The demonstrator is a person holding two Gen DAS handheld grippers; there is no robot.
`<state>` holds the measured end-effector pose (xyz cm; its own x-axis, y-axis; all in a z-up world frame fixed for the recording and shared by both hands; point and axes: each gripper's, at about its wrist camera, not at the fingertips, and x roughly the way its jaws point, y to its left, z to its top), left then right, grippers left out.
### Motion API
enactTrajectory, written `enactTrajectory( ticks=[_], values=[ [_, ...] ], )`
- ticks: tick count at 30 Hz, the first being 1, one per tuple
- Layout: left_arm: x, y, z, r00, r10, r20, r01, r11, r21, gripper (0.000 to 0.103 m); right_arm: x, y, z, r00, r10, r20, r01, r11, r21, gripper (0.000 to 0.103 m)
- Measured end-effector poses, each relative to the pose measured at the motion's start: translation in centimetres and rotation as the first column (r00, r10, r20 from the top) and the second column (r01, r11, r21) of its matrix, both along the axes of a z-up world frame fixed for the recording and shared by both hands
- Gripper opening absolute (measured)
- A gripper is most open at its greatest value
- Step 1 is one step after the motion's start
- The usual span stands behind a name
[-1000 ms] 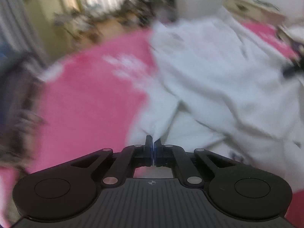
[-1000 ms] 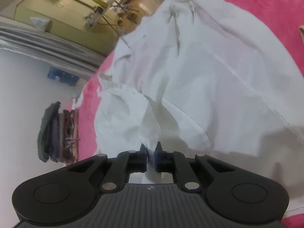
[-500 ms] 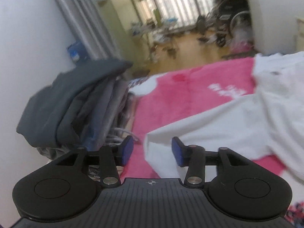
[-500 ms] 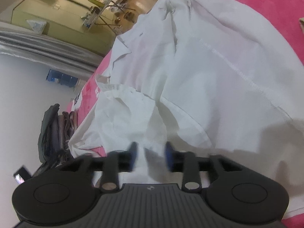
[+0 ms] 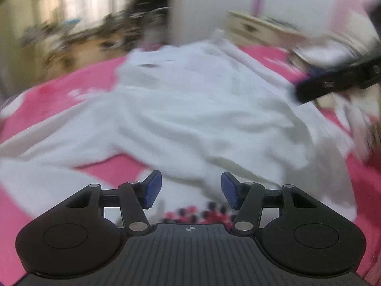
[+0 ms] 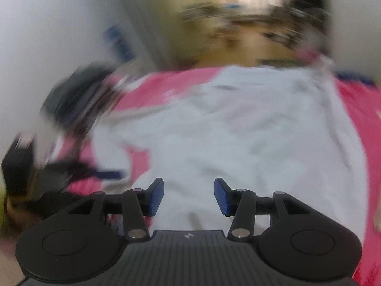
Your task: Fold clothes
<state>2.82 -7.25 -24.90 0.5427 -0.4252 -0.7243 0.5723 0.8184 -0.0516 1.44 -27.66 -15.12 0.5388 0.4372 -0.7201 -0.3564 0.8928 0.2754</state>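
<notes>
We see a white garment (image 5: 190, 109) spread, rumpled, across a pink bed cover (image 5: 59, 100); both views are motion-blurred. In the right wrist view a dark pile of clothes (image 6: 76, 100) lies at the far left edge of the bed cover, beside a white wall (image 6: 47, 35). In the left wrist view a pale wooden dresser (image 5: 257, 27) stands at the far right. The left gripper (image 5: 188, 189) is spread wide above the garment's near edge and grips nothing. The right gripper (image 6: 188, 196) is likewise wide open and empty, over the near part of the garment (image 6: 238, 131); in the left wrist view it appears at the right (image 5: 333, 81), beside the cloth.
</notes>
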Motion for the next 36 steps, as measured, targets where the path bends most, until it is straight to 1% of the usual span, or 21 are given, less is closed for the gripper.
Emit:
enactTrajectory(
  ticks=[3,6,8,10,11,12,14,20,21,22,23,24,25,26,27,30,32,33,34,35,36],
  values=[
    [-1.2,-1.5,-1.2,0.996,-0.092,0.005,0.092,0.996,0.017,0.056,-0.1,4.4,-1.7,0.985,0.171,0.020,-0.168,0.980,-0.109,0.048],
    [-2.0,-2.4,-2.2,0.988,-0.151,-0.014,0.151,0.988,0.025,0.054,0.5,7.0,-3.8,0.969,0.246,0.010,-0.240,0.952,-0.190,0.048],
    [-2.6,-2.6,-2.5,0.983,-0.184,-0.023,0.185,0.982,0.025,0.054,1.3,7.5,-5.2,0.966,0.257,-0.016,-0.255,0.944,-0.208,0.043],
    [-3.2,-2.7,-2.7,0.978,-0.208,-0.033,0.209,0.978,0.008,0.053,1.5,7.1,-5.9,0.972,0.231,-0.031,-0.231,0.940,-0.251,0.014],
    [-3.4,-2.8,-2.7,0.975,-0.218,-0.038,0.218,0.976,0.000,0.053,1.5,6.9,-6.2,0.975,0.217,-0.037,-0.219,0.937,-0.271,0.007],
    [-3.5,-2.8,-2.7,0.975,-0.218,-0.035,0.218,0.976,-0.003,0.053,1.4,6.0,-5.9,0.980,0.195,-0.028,-0.195,0.946,-0.258,0.002],
    [-3.4,-2.7,-2.6,0.977,-0.209,-0.032,0.209,0.978,-0.010,0.053,1.1,4.2,-5.3,0.989,0.149,-0.012,-0.148,0.962,-0.232,0.000],
    [-1.0,-1.7,-2.0,0.992,-0.105,-0.062,0.101,0.992,-0.075,0.054,0.3,-1.4,-3.4,1.000,0.008,0.029,-0.003,0.989,-0.146,0.000],
    [-0.9,-1.7,-1.9,0.993,-0.096,-0.067,0.091,0.992,-0.082,0.054,0.2,-2.3,-3.1,0.999,-0.015,0.035,0.019,0.991,-0.131,0.001],
    [-0.8,-1.6,-1.9,0.993,-0.096,-0.074,0.089,0.992,-0.091,0.054,0.2,-2.0,-2.9,0.999,0.014,0.029,-0.011,0.995,-0.098,0.005],
    [-0.6,-1.8,-1.9,0.991,-0.104,-0.080,0.096,0.991,-0.093,0.054,0.2,-1.1,-2.8,0.998,0.050,0.043,-0.045,0.994,-0.103,0.008],
    [-0.5,-2.0,-1.9,0.990,-0.112,-0.085,0.104,0.990,-0.095,0.054,0.2,-0.2,-2.8,0.995,0.086,0.056,-0.080,0.991,-0.110,0.023],
    [-0.9,-2.2,-2.0,0.988,-0.128,-0.090,0.121,0.989,-0.088,0.054,0.2,1.0,-3.0,0.989,0.127,0.070,-0.117,0.985,-0.129,0.046],
    [-1.1,-2.5,-2.2,0.985,-0.144,-0.092,0.137,0.988,-0.077,0.054,0.3,2.1,-3.2,0.982,0.167,0.082,-0.154,0.977,-0.148,0.054],
    [-1.3,-2.9,-2.5,0.983,-0.159,-0.093,0.153,0.986,-0.065,0.054,0.3,3.3,-3.4,0.974,0.208,0.093,-0.190,0.967,-0.167,0.059],
    [-1.9,-3.8,-3.2,0.976,-0.195,-0.100,0.191,0.981,-0.042,0.054,1.8,6.0,-5.3,0.956,0.287,0.061,-0.268,0.940,-0.212,0.059],
    [-2.2,-3.9,-3.4,0.972,-0.209,-0.107,0.205,0.978,-0.043,0.054,2.8,6.9,-6.7,0.950,0.312,0.002,-0.304,0.927,-0.220,0.054],
    [-2.3,-3.9,-3.4,0.971,-0.215,-0.108,0.211,0.976,-0.044,0.054,2.9,6.7,-6.9,0.952,0.304,-0.011,-0.299,0.927,-0.228,0.039],
    [-2.4,-3.8,-3.4,0.970,-0.219,-0.108,0.216,0.975,-0.044,0.054,3.0,6.4,-7.1,0.955,0.296,-0.024,-0.293,0.926,-0.237,0.015],
    [-2.5,-3.6,-3.3,0.969,-0.224,-0.107,0.220,0.974,-0.044,0.054,3.1,6.2,-7.3,0.957,0.287,-0.036,-0.287,0.926,-0.245,0.005],
    [-2.5,-3.4,-3.1,0.969,-0.225,-0.101,0.221,0.974,-0.046,0.054,2.7,5.3,-6.5,0.967,0.254,-0.015,-0.251,0.942,-0.221,0.002]
  ],
)
